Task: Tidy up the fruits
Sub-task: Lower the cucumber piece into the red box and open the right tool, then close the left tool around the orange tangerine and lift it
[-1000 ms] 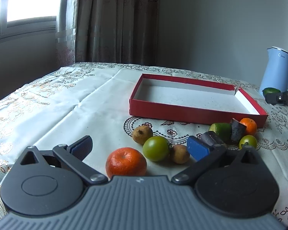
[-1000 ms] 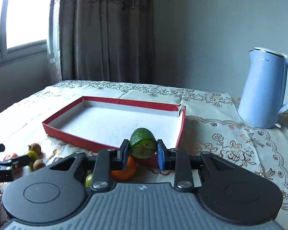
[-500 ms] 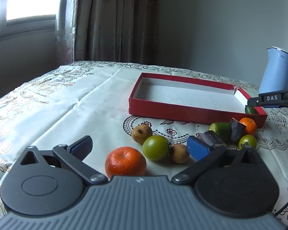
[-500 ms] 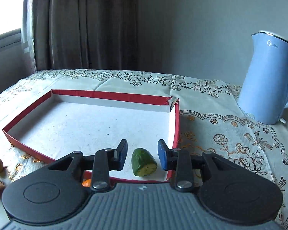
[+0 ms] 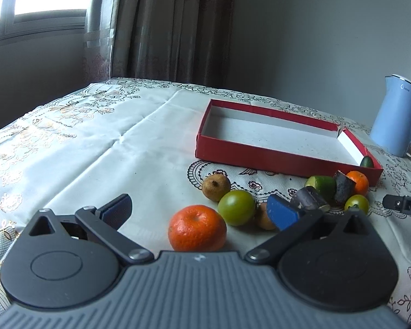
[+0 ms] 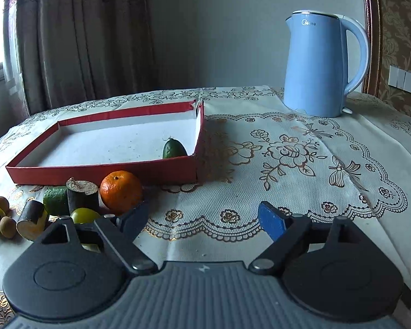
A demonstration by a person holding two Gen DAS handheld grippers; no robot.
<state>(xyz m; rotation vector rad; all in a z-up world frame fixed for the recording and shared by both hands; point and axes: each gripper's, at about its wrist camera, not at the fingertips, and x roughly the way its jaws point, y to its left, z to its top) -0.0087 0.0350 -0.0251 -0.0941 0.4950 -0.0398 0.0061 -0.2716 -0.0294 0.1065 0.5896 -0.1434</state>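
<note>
A red tray [image 5: 274,161] [image 6: 101,168] lies on the tablecloth. One green cucumber piece [image 6: 174,149] [image 5: 367,161] lies in its near right corner. In front of the tray lie an orange [image 5: 197,228], a green fruit [image 5: 236,207], brown longans [image 5: 216,187], a green cucumber piece [image 5: 321,183], dark sugarcane pieces [image 5: 309,198], a second orange [image 6: 121,190] and a small green fruit [image 5: 356,204]. My left gripper [image 5: 200,209] is open around the near orange. My right gripper [image 6: 202,219] is open and empty, low over the cloth right of the fruit pile.
A blue electric kettle [image 6: 322,65] [image 5: 396,115] stands at the back right of the table. Curtains and a window are behind the table. The right gripper's finger [image 5: 404,205] shows at the right edge of the left wrist view.
My right gripper let go of the green cucumber piece into the tray's corner, opened wide and drew back and down toward the cloth. The left gripper stayed in place.
</note>
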